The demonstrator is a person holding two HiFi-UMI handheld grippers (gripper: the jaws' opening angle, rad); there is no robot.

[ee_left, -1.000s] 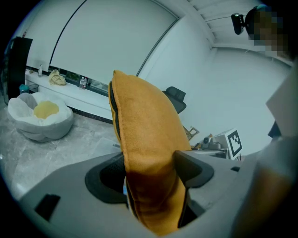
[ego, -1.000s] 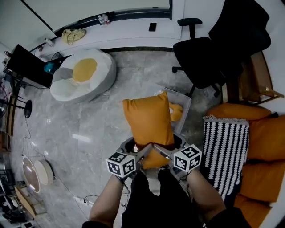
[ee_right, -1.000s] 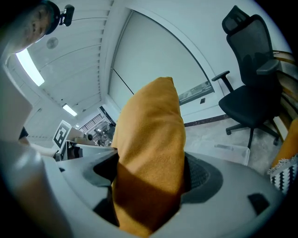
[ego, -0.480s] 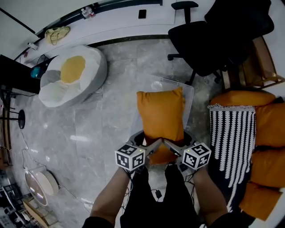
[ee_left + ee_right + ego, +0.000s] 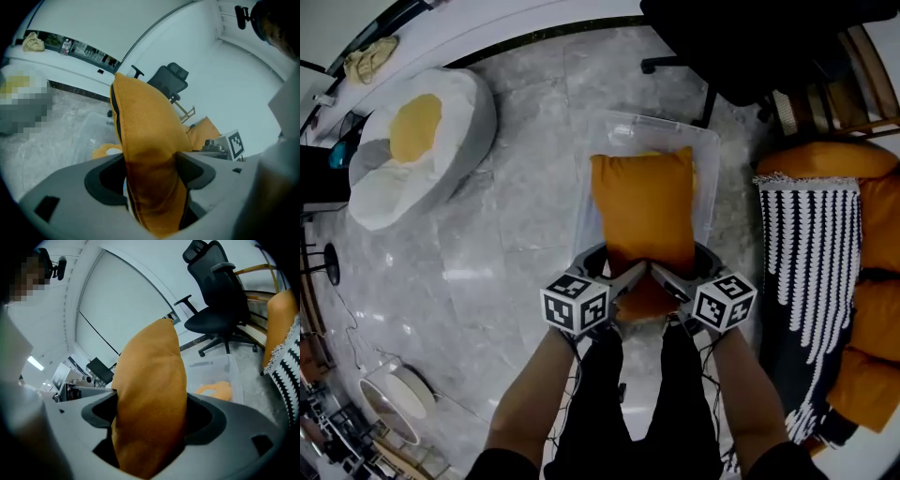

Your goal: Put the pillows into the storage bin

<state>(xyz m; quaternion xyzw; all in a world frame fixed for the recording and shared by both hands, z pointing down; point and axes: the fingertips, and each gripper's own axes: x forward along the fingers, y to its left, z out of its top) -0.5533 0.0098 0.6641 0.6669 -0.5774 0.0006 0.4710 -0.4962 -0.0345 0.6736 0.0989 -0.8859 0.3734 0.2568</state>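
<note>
Pillow (image 5: 644, 211) hangs over the bin (image 5: 614, 131), covering its middle and near wall, so I cannot tell whether it touches the bottom. Its near end is bunched and in shadow where I hold it. My left gripper (image 5: 614, 269) and right gripper (image 5: 680, 269) each clamp a near corner, fingers (image 5: 197, 171) pressed into the fabric. Its long axis runs straight away from me, far edge toward the bin's far wall. A second pillow (image 5: 215, 391) lies in the bin, mostly hidden underneath. The chair (image 5: 750, 47) is cut off at the top.
</note>
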